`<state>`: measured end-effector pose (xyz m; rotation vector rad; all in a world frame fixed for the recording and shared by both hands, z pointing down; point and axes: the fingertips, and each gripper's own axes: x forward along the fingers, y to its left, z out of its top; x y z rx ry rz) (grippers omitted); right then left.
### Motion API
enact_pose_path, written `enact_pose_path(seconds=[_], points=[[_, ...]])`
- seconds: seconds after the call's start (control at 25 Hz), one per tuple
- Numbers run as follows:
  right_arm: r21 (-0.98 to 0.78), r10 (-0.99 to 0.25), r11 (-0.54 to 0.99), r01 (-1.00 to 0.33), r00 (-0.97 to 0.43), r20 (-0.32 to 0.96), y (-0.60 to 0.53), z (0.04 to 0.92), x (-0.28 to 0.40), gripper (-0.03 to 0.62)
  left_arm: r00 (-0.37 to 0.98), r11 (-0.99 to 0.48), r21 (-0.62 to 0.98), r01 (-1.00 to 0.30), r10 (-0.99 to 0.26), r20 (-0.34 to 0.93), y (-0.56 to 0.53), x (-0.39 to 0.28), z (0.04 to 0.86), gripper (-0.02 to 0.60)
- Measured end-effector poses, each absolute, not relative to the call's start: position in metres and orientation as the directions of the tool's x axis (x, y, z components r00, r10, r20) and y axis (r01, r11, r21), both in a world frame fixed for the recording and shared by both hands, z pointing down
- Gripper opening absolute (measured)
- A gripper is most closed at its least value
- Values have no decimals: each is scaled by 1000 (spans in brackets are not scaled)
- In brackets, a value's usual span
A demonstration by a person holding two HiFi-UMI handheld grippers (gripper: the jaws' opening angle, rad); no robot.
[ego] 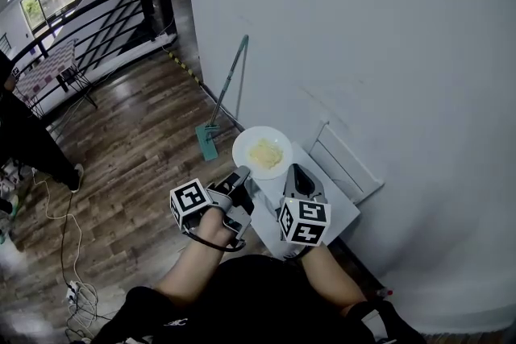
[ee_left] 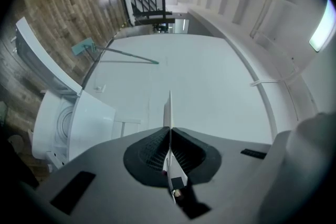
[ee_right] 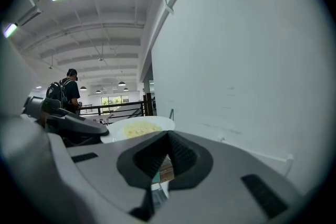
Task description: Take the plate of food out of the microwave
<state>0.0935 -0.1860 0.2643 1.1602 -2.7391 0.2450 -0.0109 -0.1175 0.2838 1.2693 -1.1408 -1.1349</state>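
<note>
A white plate (ego: 243,142) carrying yellow food (ego: 266,153) hangs over the wooden floor, just left of the white microwave (ego: 334,205). My left gripper (ego: 242,175) is shut on the plate's near rim. In the left gripper view the plate (ee_left: 169,107) shows edge-on between the pads of the left gripper (ee_left: 169,136). My right gripper (ego: 297,172) hovers over the microwave's top, shut, with nothing in it. In the right gripper view the plate (ee_right: 157,123) and the food (ee_right: 138,129) sit just beyond the right gripper (ee_right: 168,139), and the left gripper (ee_right: 63,120) reaches in from the left.
The microwave (ee_left: 94,123) stands with its door (ee_left: 42,60) swung wide, its chamber (ee_left: 62,120) showing. The white wall (ego: 363,36) is close on the right. A mop (ego: 222,109) leans against it. A person (ego: 28,141) stands far left, and cables (ego: 72,294) lie on the floor.
</note>
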Motion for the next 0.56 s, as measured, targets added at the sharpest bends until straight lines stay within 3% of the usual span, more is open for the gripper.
enact_pose_path(seconds=[0.56], points=[[-103, -712, 661, -743, -665, 226, -170, 276, 105, 6, 129, -33, 999, -20, -991, -30, -100, -7, 286, 11]])
